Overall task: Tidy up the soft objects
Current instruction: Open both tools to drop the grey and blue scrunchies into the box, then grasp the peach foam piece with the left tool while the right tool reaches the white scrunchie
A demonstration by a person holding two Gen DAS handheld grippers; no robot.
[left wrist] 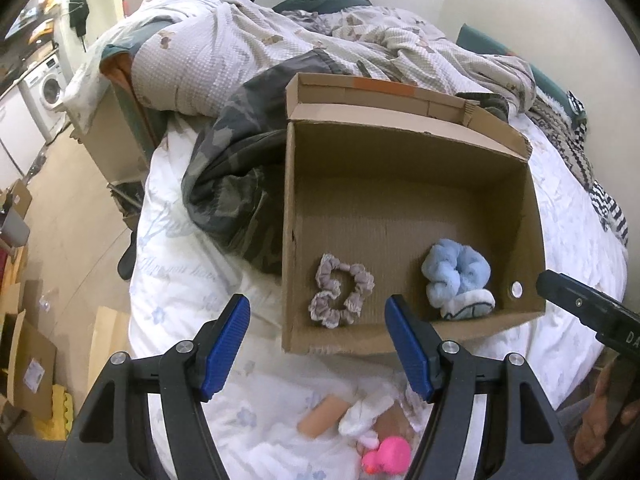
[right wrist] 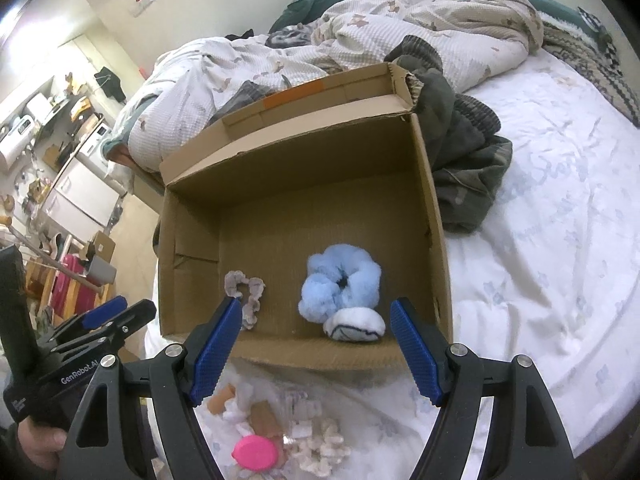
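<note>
An open cardboard box (left wrist: pixel 400 152) (right wrist: pixel 280 160) lies on the bed. Inside are a grey-pink scrunchie (left wrist: pixel 340 294) (right wrist: pixel 246 296), a fluffy light-blue scrunchie (left wrist: pixel 456 276) (right wrist: pixel 340 284) and a white rolled sock (left wrist: pixel 472 306) (right wrist: pixel 356 324). My left gripper (left wrist: pixel 318 348) is open and empty above the box's near edge. My right gripper (right wrist: pixel 316 348) is open and empty, also at the near edge. On the sheet before the box lie a pink rubber toy (left wrist: pixel 388 458) (right wrist: pixel 256 454), tan pieces (left wrist: pixel 322 416) (right wrist: pixel 264 420) and small white soft items (left wrist: pixel 366 410) (right wrist: pixel 320 448).
A rumpled quilt (left wrist: pixel 240 48) and a dark camouflage garment (left wrist: pixel 236 184) (right wrist: pixel 464 160) lie behind and beside the box. White bed sheet (right wrist: pixel 540 260) spreads to the right. The floor on the left holds cardboard boxes (left wrist: pixel 28 360); a washing machine (left wrist: pixel 48 88) stands beyond.
</note>
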